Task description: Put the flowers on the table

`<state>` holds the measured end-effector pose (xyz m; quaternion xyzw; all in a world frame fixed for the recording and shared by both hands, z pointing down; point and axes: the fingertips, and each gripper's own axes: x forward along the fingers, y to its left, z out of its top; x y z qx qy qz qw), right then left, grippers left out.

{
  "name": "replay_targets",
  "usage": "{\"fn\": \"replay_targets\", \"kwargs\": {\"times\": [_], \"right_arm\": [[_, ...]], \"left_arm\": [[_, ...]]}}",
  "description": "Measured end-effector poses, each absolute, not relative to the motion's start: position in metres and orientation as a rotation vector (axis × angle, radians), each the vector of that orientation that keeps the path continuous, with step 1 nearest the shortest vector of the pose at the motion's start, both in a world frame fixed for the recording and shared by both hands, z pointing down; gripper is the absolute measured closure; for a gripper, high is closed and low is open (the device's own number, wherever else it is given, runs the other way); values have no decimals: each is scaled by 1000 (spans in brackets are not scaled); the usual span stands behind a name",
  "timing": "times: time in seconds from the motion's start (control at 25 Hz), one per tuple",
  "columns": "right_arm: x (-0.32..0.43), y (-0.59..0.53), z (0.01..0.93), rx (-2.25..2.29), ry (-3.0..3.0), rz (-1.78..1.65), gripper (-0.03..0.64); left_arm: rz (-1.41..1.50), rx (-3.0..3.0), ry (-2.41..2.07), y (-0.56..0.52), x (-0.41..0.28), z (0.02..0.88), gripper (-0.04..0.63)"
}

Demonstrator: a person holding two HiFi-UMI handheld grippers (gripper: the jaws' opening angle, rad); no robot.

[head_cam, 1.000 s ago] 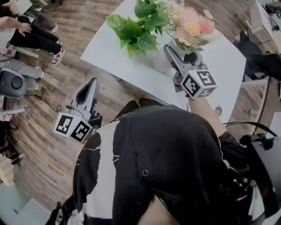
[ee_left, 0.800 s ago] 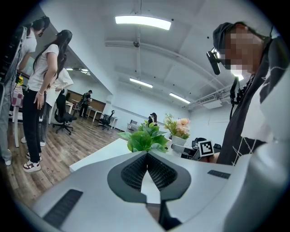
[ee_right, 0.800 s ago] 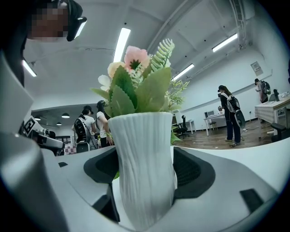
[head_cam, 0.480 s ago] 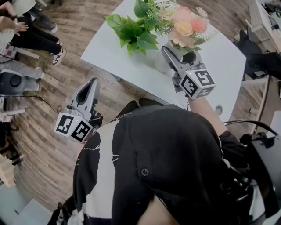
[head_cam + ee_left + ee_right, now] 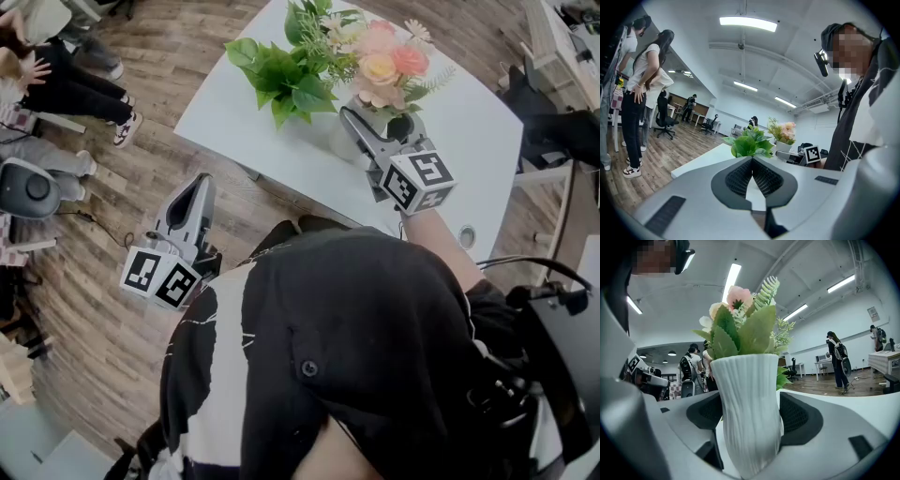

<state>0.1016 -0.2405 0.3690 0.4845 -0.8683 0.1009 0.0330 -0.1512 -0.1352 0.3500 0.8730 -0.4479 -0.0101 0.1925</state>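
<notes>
Right gripper view: the vase (image 5: pixel 745 380) of flowers (image 5: pixel 738 297) is pinched by the right tongs (image 5: pixel 750 404) over the surface (image 5: pixel 230 108), beside a leafy plant (image 5: pixel 286 80); the left tongs (image 5: pixel 751 161) are pressed together, empty. Tipping could be caused by release before the base is seated.

A white vase (image 5: pixel 749 413) with fine vertical ribs, matt with a faint sheen, ceramic by its look. Its leaves (image 5: pixel 286 80) are waxy, glossy green, like plastic; the petals (image 5: pixel 380 66) look soft and matt. The right tongs (image 5: pixel 380 122) are smooth grey matt plastic with dark, finely ribbed pads (image 5: pixel 801 416). The bench (image 5: pixel 234 108) has a smooth, matt white surface. The floor (image 5: pixel 103 309) is grained wood plank. The person's top (image 5: pixel 375 319) is black cloth.
</notes>
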Motion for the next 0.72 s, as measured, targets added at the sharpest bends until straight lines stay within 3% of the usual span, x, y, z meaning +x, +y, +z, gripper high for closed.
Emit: {"fn": "replay_targets", "kwargs": {"times": [0.36, 0.72], "right_arm": [[98, -242, 367, 1395, -2645, 288, 256], [99, -234, 353, 1370, -2691, 292, 199]], "left_arm": [[-30, 2461, -1257, -134, -152, 347, 584], [3, 2484, -1221, -133, -146, 344, 584]]}}
